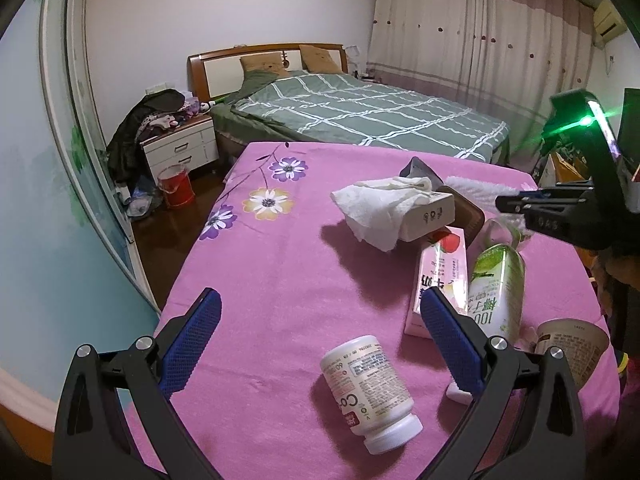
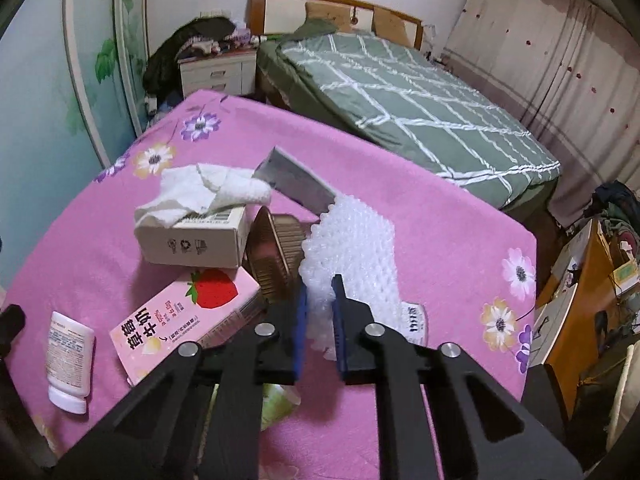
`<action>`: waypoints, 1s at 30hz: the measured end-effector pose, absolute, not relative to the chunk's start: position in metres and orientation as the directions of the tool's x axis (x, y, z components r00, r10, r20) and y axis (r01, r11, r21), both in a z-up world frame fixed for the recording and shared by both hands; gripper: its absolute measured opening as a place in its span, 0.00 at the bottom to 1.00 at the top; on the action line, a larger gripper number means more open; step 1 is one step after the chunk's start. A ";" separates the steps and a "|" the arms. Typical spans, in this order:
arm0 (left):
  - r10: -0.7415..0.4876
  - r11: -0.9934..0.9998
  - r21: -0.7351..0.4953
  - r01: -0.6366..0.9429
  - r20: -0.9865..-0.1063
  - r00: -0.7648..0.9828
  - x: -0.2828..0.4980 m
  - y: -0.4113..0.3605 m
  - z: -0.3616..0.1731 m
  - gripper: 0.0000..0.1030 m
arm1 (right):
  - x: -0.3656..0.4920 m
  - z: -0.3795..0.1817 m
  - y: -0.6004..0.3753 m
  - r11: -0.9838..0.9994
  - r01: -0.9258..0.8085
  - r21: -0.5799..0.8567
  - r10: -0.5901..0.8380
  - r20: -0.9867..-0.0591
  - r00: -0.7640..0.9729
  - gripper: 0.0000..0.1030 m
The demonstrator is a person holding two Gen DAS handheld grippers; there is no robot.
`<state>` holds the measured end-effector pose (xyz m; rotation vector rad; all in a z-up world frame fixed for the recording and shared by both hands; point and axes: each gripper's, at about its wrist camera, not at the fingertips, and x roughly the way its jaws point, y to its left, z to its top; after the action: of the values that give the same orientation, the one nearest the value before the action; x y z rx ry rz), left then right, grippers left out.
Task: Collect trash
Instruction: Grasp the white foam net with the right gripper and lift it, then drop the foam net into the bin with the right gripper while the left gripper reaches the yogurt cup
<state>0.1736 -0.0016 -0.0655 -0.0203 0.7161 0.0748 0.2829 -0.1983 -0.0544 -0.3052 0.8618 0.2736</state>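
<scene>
Left gripper: jaws spread wide, nothing between them, above the pink flowered cloth

White pill bottle: on its side on the cloth, nearest the left gripper, cap toward the camera

Right gripper: blue pads pinched narrow on the near edge of the white foam netting, which lies on the cloth

Paper cup: on its side at the right edge of the cloth

Green drink bottle: lying just beside the pink strawberry milk carton, which lies flat

Brown comb: between carton and netting, touching both

Cardboard box: just behind the carton, a crumpled white paper towel draped over its top

Silver foil pouch: behind the box, one end under the towel

Red bucket: on the floor by the nightstand, well apart

Bed: green checked cover, beyond the cloth; curtains behind
</scene>
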 end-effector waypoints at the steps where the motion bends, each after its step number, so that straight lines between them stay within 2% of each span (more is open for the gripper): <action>1: 0.060 0.997 0.006 -0.074 -0.656 0.752 0.173 -0.002 -0.065 0.95 | 0.280 -0.051 -0.202 0.924 -0.354 -0.146 0.121 -0.765 0.633 0.10; 19: 0.010 1.000 0.005 -0.008 -0.632 0.775 0.160 -0.028 -0.053 0.95 | 0.185 -0.001 -0.280 0.948 -0.302 0.096 0.296 -0.614 0.732 0.10; 25: -0.021 0.999 0.012 0.037 -0.624 0.781 0.153 -0.043 -0.048 0.95 | 0.142 0.008 -0.317 0.958 -0.240 0.154 0.285 -0.560 0.778 0.10; 30: -0.057 0.997 0.011 0.081 -0.619 0.783 0.147 -0.058 -0.045 0.95 | 0.104 0.011 -0.353 0.977 -0.143 0.161 0.208 -0.535 0.819 0.10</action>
<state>0.1475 -0.0578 -0.0449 0.0375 0.6666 -0.0743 0.1036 -0.3529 0.0108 0.1159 0.5825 0.1874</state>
